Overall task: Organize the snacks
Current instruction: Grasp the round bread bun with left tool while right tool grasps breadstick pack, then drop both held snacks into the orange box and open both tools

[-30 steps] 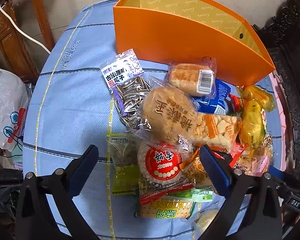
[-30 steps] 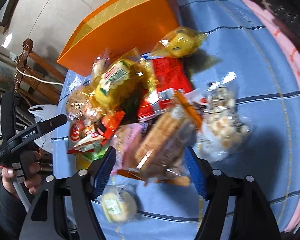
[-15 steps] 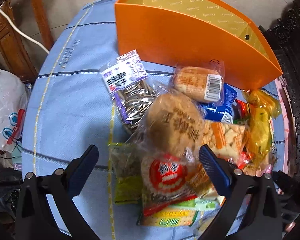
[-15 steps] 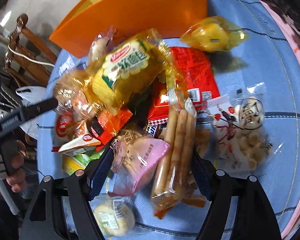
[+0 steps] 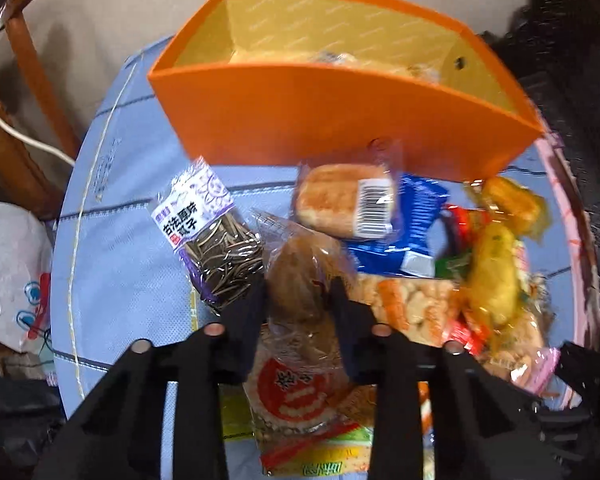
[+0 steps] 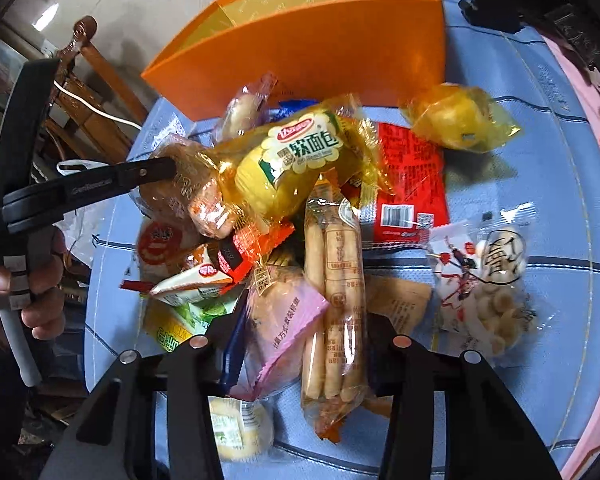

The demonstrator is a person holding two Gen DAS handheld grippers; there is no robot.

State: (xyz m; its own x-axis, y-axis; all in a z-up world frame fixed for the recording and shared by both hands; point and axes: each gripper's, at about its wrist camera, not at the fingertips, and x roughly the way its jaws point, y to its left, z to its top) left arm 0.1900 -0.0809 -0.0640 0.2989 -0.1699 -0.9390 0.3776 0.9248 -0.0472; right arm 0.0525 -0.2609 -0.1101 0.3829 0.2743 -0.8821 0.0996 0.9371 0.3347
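On blue cloth | left gripper (image 5: 300, 300) clenches crinkly round pastry (image 5: 296, 276) | right gripper (image 6: 304, 340) grips glossy packets (image 6: 336, 292)

A yellow bread packet (image 6: 296, 168) carries the large characters "软面包" under a red brand oval too small to read. The sunflower seed bag (image 5: 212, 236) bears a white label reading "古法原味瓜子". A handheld gripper's arm (image 6: 88, 190) is stamped "GenRobot.AI", partly blurred. Barcodes mark the wrapped bun (image 5: 344, 200) and the red packet (image 6: 412, 184); their digits cannot be read
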